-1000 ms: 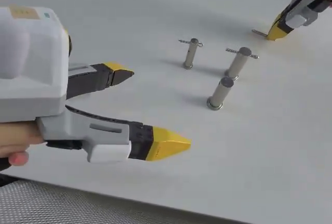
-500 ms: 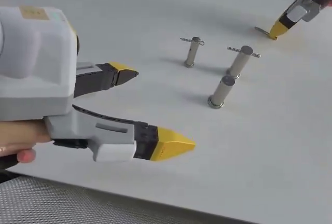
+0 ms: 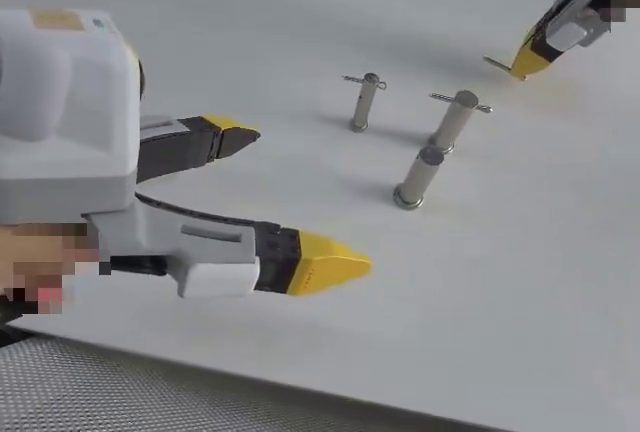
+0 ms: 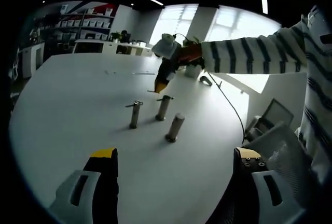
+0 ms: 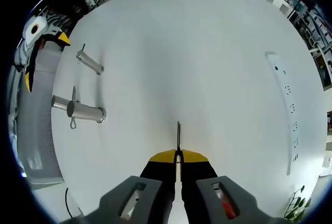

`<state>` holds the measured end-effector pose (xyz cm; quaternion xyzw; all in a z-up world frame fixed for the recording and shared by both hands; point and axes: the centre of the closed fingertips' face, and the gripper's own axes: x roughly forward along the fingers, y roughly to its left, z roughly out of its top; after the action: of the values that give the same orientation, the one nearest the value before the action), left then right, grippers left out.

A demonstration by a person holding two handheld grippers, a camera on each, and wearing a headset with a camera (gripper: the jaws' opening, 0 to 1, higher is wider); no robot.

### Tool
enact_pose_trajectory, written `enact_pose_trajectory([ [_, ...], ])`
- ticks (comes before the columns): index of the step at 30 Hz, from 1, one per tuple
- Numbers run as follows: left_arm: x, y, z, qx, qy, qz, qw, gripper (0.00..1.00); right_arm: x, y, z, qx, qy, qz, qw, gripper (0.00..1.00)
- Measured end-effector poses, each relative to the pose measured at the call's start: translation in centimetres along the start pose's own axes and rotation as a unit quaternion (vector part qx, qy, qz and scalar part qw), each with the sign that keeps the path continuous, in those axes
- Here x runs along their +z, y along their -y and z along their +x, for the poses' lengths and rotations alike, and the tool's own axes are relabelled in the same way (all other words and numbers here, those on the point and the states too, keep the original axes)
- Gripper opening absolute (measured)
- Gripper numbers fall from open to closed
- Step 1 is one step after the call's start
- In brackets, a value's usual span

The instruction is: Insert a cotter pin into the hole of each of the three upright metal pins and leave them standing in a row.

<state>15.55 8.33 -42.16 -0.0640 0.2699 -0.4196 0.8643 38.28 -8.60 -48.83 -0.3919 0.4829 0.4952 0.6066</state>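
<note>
Left gripper (image 3: 305, 200) hovering lower left, jaws spread wide. Metal pins (image 3: 362, 102) standing mid-frame on tabletop (image 3: 250, 32), front pin (image 3: 418, 177) lacking cotter. Right gripper (image 3: 527, 60) upper right, jaws pinching cotter pin (image 3: 497, 62). Risk: thin pin twisting in grip, toppling front pin.

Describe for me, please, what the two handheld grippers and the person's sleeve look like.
Both the left gripper and right gripper have light grey housings, black mid-sections and wedge-shaped yellow tips on their fingers. The left one carries a small tan label on top. The sleeve is white with dark stripes.
</note>
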Motion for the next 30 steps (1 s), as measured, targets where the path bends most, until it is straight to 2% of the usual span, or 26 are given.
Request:
enact_pose_trajectory([
  [6,0.4,0.2,0.2,-0.006,0.004,0.000,1.0000,0.90,0.6,-1.3,-1.3,-0.027,0.018,-0.023,0.9992,0.00],
  [9,0.6,0.3,0.3,-0.008,0.008,-0.002,0.9999,0.88,0.6,-2.3,-2.2,-0.030,0.023,-0.033,0.9987,0.00],
  [10,0.7,0.4,0.3,-0.009,0.009,-0.002,0.9999,0.88,0.8,-2.6,-2.8,-0.042,0.029,-0.043,0.9978,0.00],
  [16,1.0,0.7,0.3,-0.014,0.012,-0.003,0.9998,0.83,1.6,-4.6,-5.5,-0.072,0.066,-0.058,0.9935,0.00],
  [18,1.2,0.8,0.4,-0.015,0.014,-0.004,0.9998,0.83,1.9,-5.1,-6.5,-0.093,0.080,-0.088,0.9886,0.00],
  [20,1.5,0.9,0.5,-0.017,0.018,-0.007,0.9997,0.82,1.8,-5.7,-7.2,-0.107,0.084,-0.087,0.9868,0.00],
  [21,1.6,1.0,0.6,-0.018,0.019,-0.008,0.9996,0.82,2.0,-6.0,-7.6,-0.117,0.094,-0.093,0.9843,0.00],
  [24,2.1,1.1,0.8,-0.022,0.025,-0.015,0.9993,0.81,2.3,-6.8,-8.4,-0.127,0.117,-0.089,0.9810,0.00],
  [30,3.3,1.3,1.4,-0.028,0.037,-0.021,0.9987,0.78,2.7,-8.5,-9.9,-0.163,0.152,-0.100,0.9697,0.00],
])
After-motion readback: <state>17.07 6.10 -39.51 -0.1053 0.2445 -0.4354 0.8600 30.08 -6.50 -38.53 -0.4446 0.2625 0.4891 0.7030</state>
